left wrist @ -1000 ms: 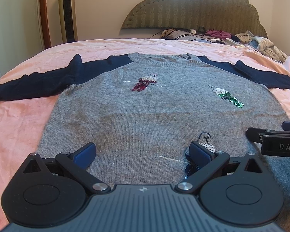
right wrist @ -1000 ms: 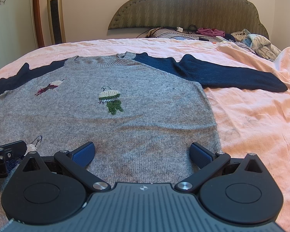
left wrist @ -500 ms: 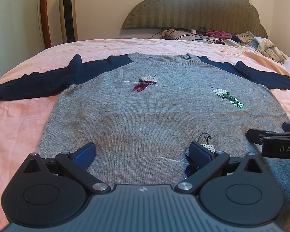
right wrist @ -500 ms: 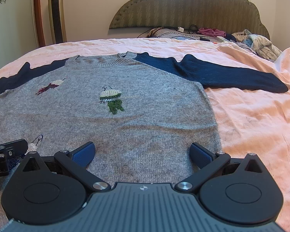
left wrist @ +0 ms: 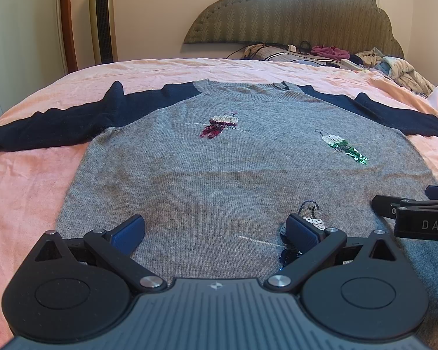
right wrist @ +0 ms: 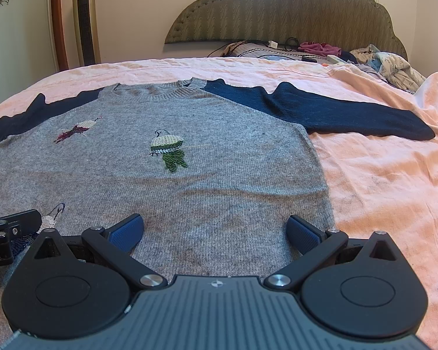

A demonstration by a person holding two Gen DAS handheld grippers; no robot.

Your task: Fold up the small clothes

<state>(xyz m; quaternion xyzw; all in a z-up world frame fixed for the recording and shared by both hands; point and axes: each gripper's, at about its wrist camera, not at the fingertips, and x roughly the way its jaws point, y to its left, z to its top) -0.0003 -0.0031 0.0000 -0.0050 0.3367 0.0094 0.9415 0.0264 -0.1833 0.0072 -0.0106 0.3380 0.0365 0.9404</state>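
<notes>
A grey knit sweater (left wrist: 219,175) with navy sleeves and sequin birds lies flat, front up, on the pink bedsheet (left wrist: 20,192); it also shows in the right wrist view (right wrist: 204,180). Both sleeves are spread outward, the left one (left wrist: 58,122) and the right one (right wrist: 335,113). My left gripper (left wrist: 216,230) is open and empty over the sweater's lower hem, left half. My right gripper (right wrist: 214,230) is open and empty over the lower hem, right half, near the side edge. Each gripper shows at the other view's edge.
The bedsheet (right wrist: 394,189) extends to the right of the sweater. A pile of clothes and cables (right wrist: 379,61) lies by the green headboard (right wrist: 277,8). A tower fan (right wrist: 86,20) stands at the wall on the left.
The right gripper has shifted slightly to the left and forward over the hem. The left gripper has hardly moved. Both stay open.
</notes>
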